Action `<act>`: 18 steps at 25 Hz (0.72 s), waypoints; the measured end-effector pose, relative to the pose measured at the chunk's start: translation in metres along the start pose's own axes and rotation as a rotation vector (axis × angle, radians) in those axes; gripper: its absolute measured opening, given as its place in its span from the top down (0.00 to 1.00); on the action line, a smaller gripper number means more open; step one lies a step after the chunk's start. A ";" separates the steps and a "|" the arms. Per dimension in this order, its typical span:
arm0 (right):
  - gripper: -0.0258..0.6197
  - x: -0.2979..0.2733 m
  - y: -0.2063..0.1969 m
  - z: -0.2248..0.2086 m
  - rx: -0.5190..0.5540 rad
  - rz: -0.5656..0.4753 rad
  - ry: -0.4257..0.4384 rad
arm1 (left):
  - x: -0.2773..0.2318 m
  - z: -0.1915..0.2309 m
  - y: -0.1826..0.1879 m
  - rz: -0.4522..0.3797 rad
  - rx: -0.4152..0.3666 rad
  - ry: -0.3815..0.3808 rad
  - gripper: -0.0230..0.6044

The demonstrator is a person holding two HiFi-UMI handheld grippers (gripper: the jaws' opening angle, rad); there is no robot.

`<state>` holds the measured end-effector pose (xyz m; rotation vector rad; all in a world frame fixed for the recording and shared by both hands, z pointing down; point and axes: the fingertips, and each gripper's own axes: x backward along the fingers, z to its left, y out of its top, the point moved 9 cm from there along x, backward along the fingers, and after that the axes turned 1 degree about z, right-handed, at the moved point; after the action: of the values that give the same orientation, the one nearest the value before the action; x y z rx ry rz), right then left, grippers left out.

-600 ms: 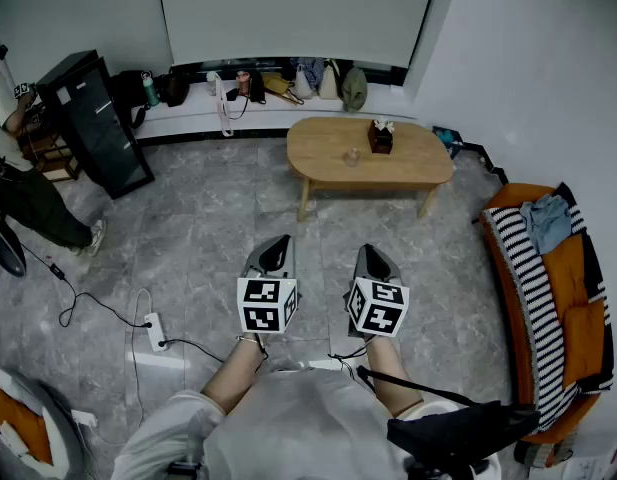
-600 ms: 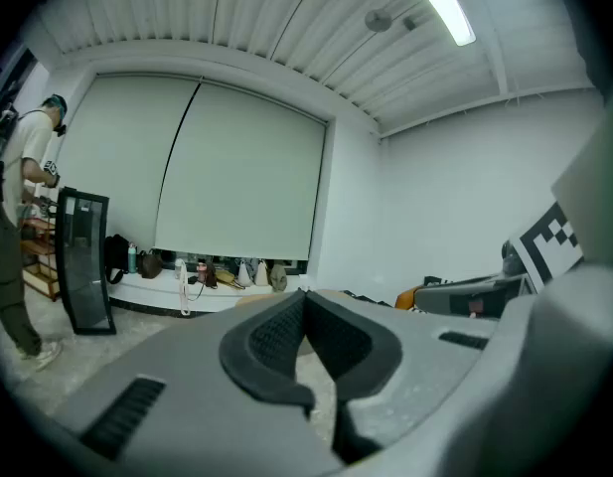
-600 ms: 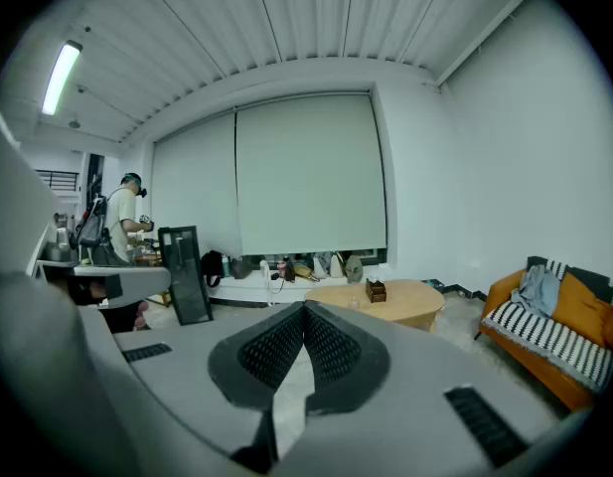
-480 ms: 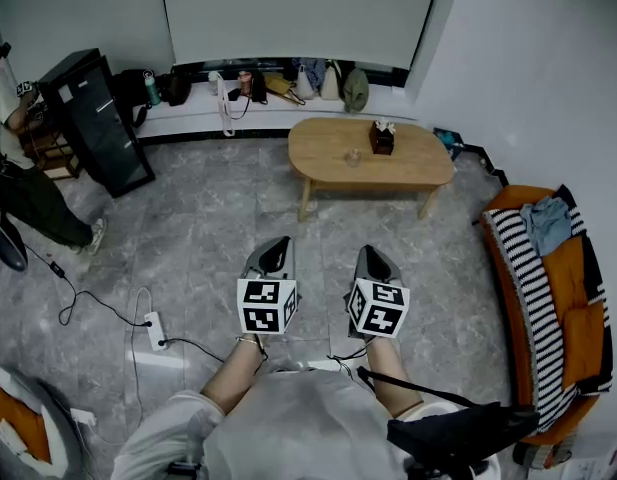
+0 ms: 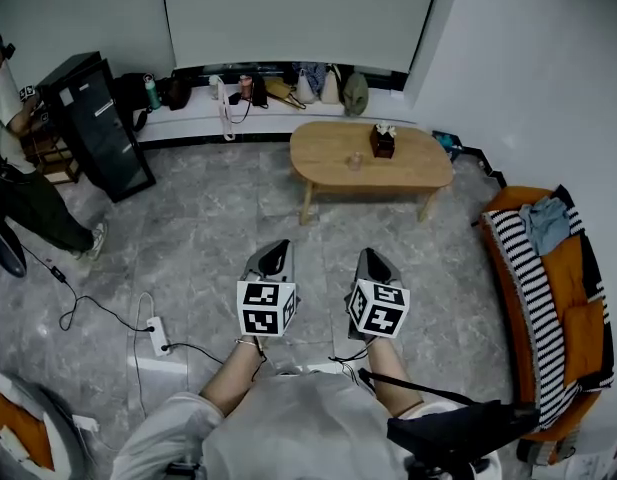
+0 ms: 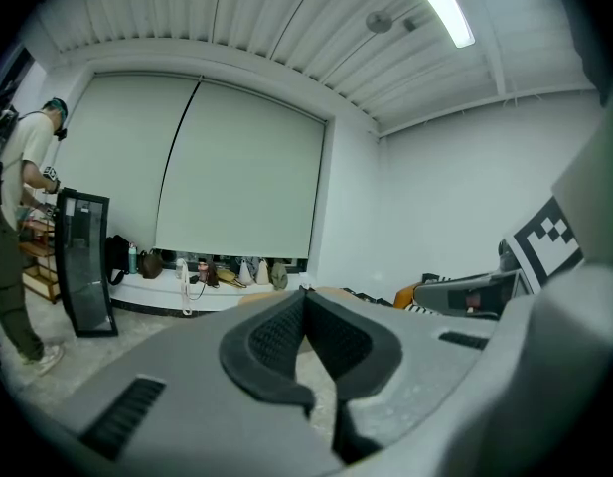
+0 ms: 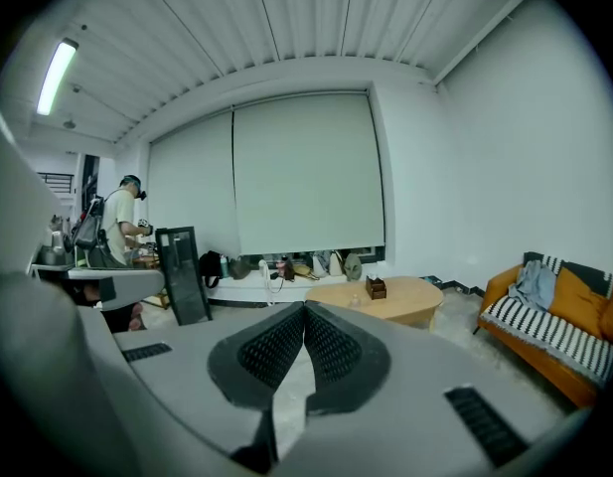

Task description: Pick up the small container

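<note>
A small clear container [image 5: 353,158] stands on the oval wooden table [image 5: 408,173] far ahead, next to a dark box [image 5: 381,140]. In the right gripper view the small container [image 7: 353,301] and the dark box [image 7: 375,287] show on that table [image 7: 405,296], well beyond the jaws. My left gripper [image 5: 276,251] and right gripper [image 5: 373,260] hang side by side above the grey floor, some way short of the table. Both are shut with nothing between the pads. The left gripper [image 6: 304,294] and the right gripper [image 7: 304,308] each show their tips meeting.
A black cabinet [image 5: 98,123] stands at the left with a person [image 5: 13,168] beside it. Along the right wall is an orange sofa [image 5: 548,298] with a striped blanket. A power strip [image 5: 153,333] and cables lie on the floor at left. Bags and bottles line the window ledge [image 5: 188,118].
The head view has shifted very slightly. Both grippers keep their place and stay shut.
</note>
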<state>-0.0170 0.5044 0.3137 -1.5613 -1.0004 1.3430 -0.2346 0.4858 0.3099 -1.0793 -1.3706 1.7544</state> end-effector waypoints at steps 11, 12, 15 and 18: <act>0.92 -0.016 -0.004 -0.001 -0.028 0.023 -0.019 | -0.012 0.013 -0.014 0.040 0.025 0.003 0.95; 0.92 -0.019 -0.004 -0.003 -0.029 0.024 -0.020 | -0.016 0.014 -0.015 0.042 0.029 0.004 0.95; 0.92 -0.033 -0.001 -0.013 -0.033 0.029 -0.027 | -0.030 0.017 -0.014 0.043 0.035 0.009 0.95; 0.92 -0.051 0.003 -0.023 -0.034 0.033 -0.028 | -0.049 0.021 -0.012 0.044 0.040 0.019 0.95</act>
<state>0.0000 0.4540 0.3297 -1.5944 -1.0235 1.3803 -0.2317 0.4372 0.3345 -1.1092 -1.3046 1.7909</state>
